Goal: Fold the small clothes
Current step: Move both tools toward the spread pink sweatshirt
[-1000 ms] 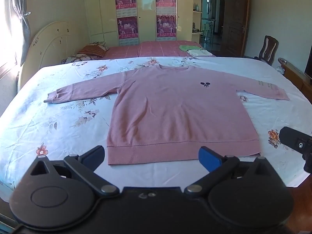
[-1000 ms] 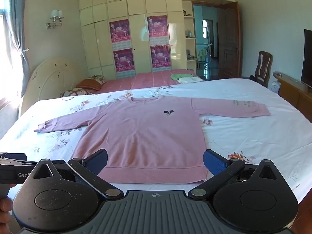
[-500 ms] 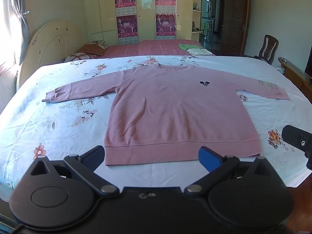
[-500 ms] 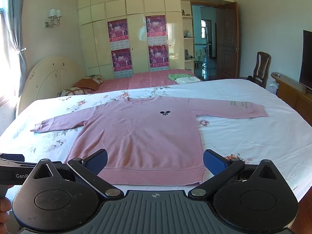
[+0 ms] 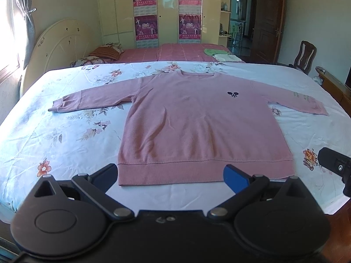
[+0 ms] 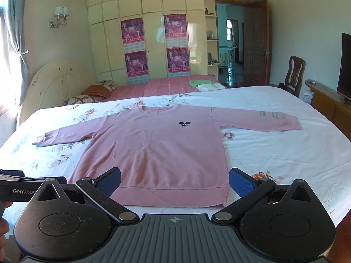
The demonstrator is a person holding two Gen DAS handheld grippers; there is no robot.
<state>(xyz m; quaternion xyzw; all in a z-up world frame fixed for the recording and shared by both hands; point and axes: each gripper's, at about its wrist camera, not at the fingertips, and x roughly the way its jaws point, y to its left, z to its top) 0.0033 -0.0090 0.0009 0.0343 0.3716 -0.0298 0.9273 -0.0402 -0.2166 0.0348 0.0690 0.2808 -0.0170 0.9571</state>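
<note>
A pink long-sleeved sweatshirt [image 5: 197,122] [image 6: 158,146] lies flat and face up on the floral bedsheet [image 5: 65,135], both sleeves spread out, hem toward me, a small black logo on the chest. My left gripper [image 5: 171,175] hovers open just short of the hem, nothing between its blue pads. My right gripper [image 6: 175,180] is also open, above the hem, holding nothing. The right gripper's body [image 5: 335,164] shows at the right edge of the left wrist view. The left gripper's body [image 6: 24,188] shows at the left edge of the right wrist view.
Behind the bed stands a second bed with a pink cover [image 6: 166,85], pillows [image 6: 98,88] and folded green and white cloths [image 6: 204,85]. A wooden chair [image 6: 295,74], a low wooden cabinet [image 6: 329,103] with a TV [image 6: 345,65] and an open door are at right.
Both grippers have drifted slightly, so the sweatshirt sits a little differently in each view. The sweatshirt itself has not moved and both grippers stay open.
</note>
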